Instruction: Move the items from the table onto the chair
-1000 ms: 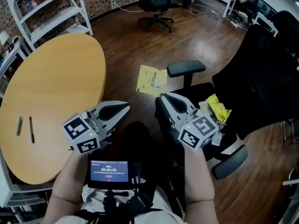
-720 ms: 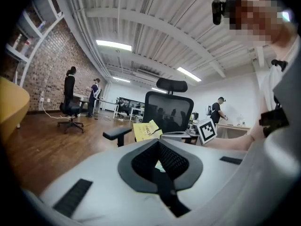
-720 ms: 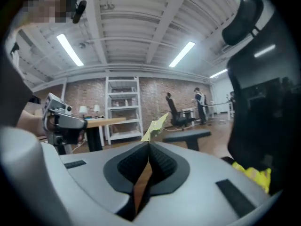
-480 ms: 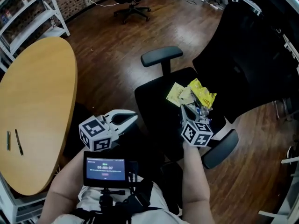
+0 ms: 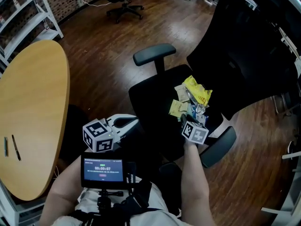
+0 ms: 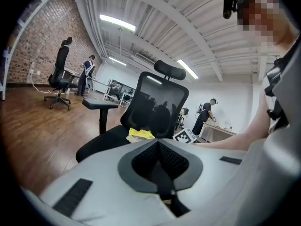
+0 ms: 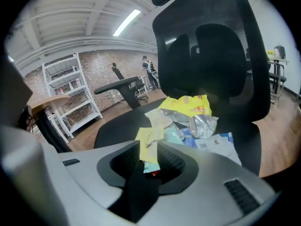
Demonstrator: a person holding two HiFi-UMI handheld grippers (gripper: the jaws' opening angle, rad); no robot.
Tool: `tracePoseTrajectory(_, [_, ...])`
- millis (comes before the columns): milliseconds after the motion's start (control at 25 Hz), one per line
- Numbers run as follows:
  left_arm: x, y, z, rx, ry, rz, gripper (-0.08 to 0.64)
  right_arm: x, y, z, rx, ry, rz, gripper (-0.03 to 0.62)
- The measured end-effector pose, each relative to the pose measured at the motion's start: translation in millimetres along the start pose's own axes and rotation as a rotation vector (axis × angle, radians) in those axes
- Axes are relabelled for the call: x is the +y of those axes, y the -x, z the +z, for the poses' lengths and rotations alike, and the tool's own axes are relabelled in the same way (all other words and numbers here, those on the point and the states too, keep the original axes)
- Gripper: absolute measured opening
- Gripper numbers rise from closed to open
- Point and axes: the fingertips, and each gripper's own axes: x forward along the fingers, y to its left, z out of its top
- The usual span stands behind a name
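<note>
Right gripper (image 7: pixel 151 160) just opening, yellow packet (image 7: pixel 148 142) between — head view hides this

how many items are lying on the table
2: a pale stick-like item at the table's left, a dark pen-like one just right of it. The table runs off frame, so more may be hidden.

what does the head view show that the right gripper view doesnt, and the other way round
Only the head view: two pens lying on the wooden table, and the left gripper held beside the black chair. Only the right gripper view: the inside of the right gripper, whose jaws have just been opening and stand apart, with a pale yellow packet loose between them. Both: the chair and the pile of packets on its seat, including the yellow snack bag.
</note>
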Motion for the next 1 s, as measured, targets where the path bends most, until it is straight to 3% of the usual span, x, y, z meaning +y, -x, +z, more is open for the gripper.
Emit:
tracePoseTrajectory(240, [9.0,11.4,10.6,-0.037,0.013,0.028,0.009,-4.2,14.8,23.2,-0.08,0.04,-0.06,0.123])
tracePoseTrajectory(360, [12.5,20.8,31.0,-0.084,0.002,0.042,0.009,20.5,28.5,54.4,-0.182,0.098,-0.022,0.115])
tracePoseTrajectory(400, [12.8,25.8,42.1,-0.109,-0.006,0.046,0.009,35.0,34.8,67.2,-0.223,0.123,0.011,0.075])
tracePoseTrajectory(440, [12.9,32.4,55.2,-0.137,-0.016,0.052,0.009,54.0,41.6,81.2,-0.263,0.15,0.06,0.009])
tracePoseTrajectory(480, [13.2,41.0,69.6,-0.167,-0.027,0.062,0.009,77.6,48.7,96.0,-0.302,0.176,0.128,0.002])
tracePoseTrajectory(640, [16.3,91.8,128.0,-0.28,-0.058,0.154,0.009,195.9,79.5,149.3,-0.418,0.245,0.47,0.002])
tracePoseTrajectory(800, [2.8,146.8,184.7,-0.349,-0.134,0.241,0.009,316.2,118.8,188.4,-0.491,0.334,0.738,0.002])
tracePoseTrajectory(880, [-6.8,175.8,205.1,-0.367,-0.193,0.295,0.009,378.8,142.4,198.6,-0.516,0.402,0.886,0.002])
tracePoseTrajectory(1000, [-4.2,231.3,212.3,-0.394,-0.232,0.439,0.009,465.3,168.9,191.1,-0.513,0.485,1.104,0.002])
